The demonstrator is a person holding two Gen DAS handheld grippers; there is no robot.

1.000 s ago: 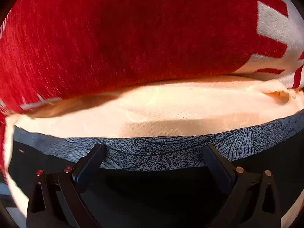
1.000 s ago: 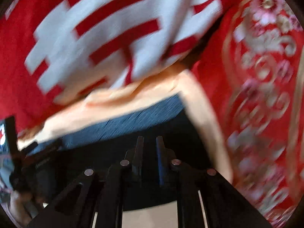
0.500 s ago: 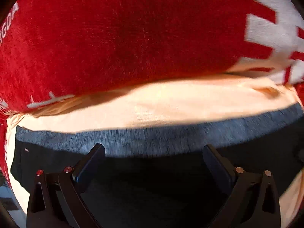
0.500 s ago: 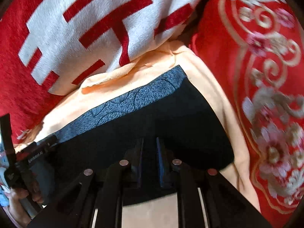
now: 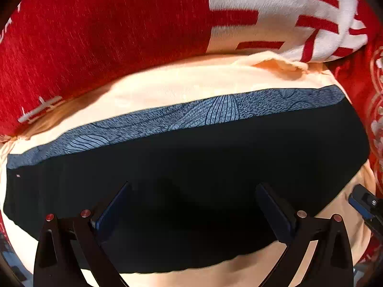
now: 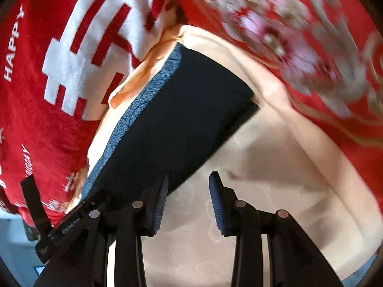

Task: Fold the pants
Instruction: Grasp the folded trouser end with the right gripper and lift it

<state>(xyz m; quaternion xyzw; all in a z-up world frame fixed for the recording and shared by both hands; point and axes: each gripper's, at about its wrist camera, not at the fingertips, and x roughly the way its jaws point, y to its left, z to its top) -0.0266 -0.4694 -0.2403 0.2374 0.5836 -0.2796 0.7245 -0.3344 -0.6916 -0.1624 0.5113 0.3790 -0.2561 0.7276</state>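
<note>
We see the folded pants (image 5: 191,167) lying flat on the sheet (image 5: 167,86). Behind them sits the big pillow (image 5: 107,35). To their right lies the flowered blanket (image 6: 311,47). Our left gripper (image 5: 191,212) hangs over the pants. Our right gripper (image 6: 189,203) hangs over the sheet, just beside the pants' near edge.

Right wrist view: red blanket (image 6: 36,124) carries white "HAPPY" at 9–10 o'clock, running vertically; below it, near 8 o'clock, a partial word ending "…IGDAY". Big white character block on the same blanket at 11 o'clock. Small print on the left gripper (image 6: 69,227) body at 7 o'clock, unreadable
</note>
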